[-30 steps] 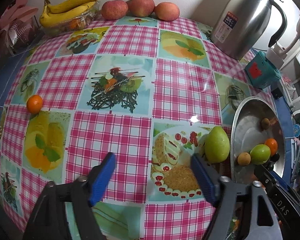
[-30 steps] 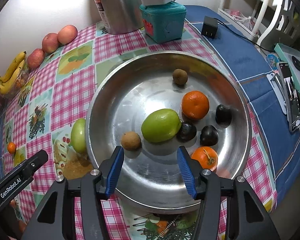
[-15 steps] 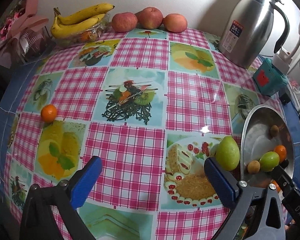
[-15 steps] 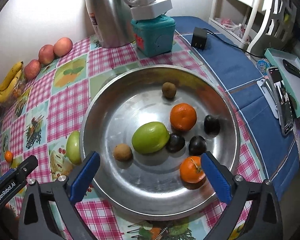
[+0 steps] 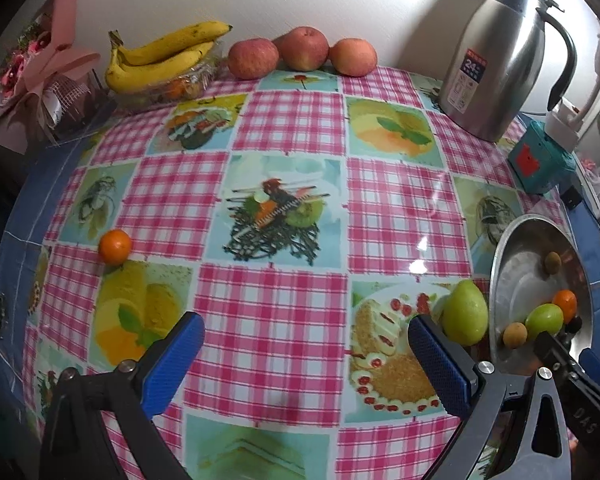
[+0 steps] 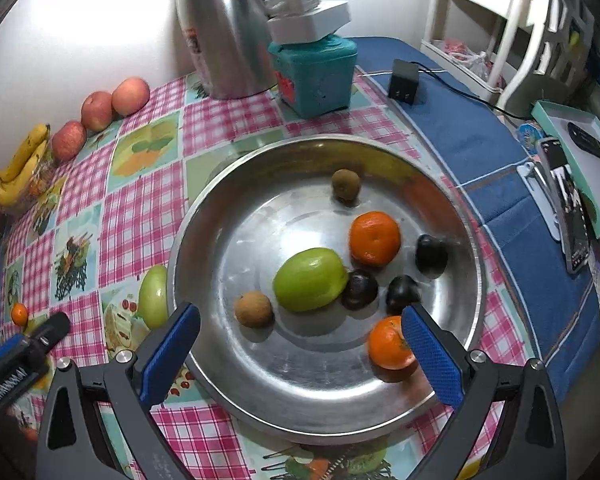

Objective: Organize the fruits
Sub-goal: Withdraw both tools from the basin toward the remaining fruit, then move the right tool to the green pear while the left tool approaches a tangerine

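Note:
A steel bowl holds a green fruit, two tangerines, dark plums and two small brown fruits. My right gripper hangs open over the bowl's near rim with nothing between its fingers. A green pear lies on the cloth just left of the bowl. A lone tangerine sits far left on the table. My left gripper is open above the checked cloth, empty, with the pear beside its right finger.
Bananas and three apples line the back wall. A steel jug and a teal box stand at the back right. A charger, a phone and a box lie on the blue cloth right of the bowl.
Both grippers have opened wide, the right one from a much narrower gap. Both views have tilted up slightly, so the fruit sits lower in the pictures.

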### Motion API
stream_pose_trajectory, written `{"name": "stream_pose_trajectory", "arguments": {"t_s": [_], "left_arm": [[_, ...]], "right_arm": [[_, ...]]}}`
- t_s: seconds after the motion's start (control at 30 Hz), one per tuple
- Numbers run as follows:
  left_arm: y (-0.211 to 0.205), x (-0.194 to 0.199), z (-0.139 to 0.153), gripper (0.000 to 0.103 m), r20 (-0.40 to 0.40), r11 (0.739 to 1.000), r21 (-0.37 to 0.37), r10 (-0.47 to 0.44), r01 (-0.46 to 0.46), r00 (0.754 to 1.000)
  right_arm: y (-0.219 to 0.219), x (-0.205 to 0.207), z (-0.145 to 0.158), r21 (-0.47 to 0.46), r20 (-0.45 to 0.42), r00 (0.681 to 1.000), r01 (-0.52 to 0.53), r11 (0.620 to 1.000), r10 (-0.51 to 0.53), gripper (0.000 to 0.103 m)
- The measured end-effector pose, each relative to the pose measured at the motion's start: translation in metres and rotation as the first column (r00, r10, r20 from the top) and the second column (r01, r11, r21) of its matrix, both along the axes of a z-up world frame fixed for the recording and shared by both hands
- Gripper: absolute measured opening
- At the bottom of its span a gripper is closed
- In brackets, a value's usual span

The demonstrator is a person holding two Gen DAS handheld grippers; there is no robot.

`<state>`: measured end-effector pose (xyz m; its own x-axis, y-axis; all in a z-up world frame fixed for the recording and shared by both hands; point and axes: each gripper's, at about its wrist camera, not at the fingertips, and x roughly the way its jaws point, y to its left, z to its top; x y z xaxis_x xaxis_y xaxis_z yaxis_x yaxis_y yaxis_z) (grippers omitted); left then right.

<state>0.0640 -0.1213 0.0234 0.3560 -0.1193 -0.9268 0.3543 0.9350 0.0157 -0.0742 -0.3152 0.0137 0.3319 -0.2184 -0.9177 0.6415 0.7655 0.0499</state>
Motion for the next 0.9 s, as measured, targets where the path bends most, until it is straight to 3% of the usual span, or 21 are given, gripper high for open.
{"name": "stream_pose_trajectory", "arguments": {"t_s": [0.23,0.5,0.9], "left_arm": [[0.018,0.014,0.009,0.103,0.033,0.999,0.033,-0.03,0.029,0.999],[0.064,0.04,0.017,0.103,0.031,0.998,0.002,0.061,-0.062,0.998],[0.111,0.06,0.02,0.103,0.015,0.988,-0.04,0.151,-0.151,0.988]], "right_arm": [[0.018,0.018,-0.002,-0.02,-0.001,0.998,-0.056,0.998,0.056,0.101],[0.052,0.045,0.0,0.085,0.097,0.981,-0.174,0.981,0.165,0.101],[0.082,0.071,-0.005,0.154,0.12,0.963,-0.256,0.954,0.239,0.101]]}}
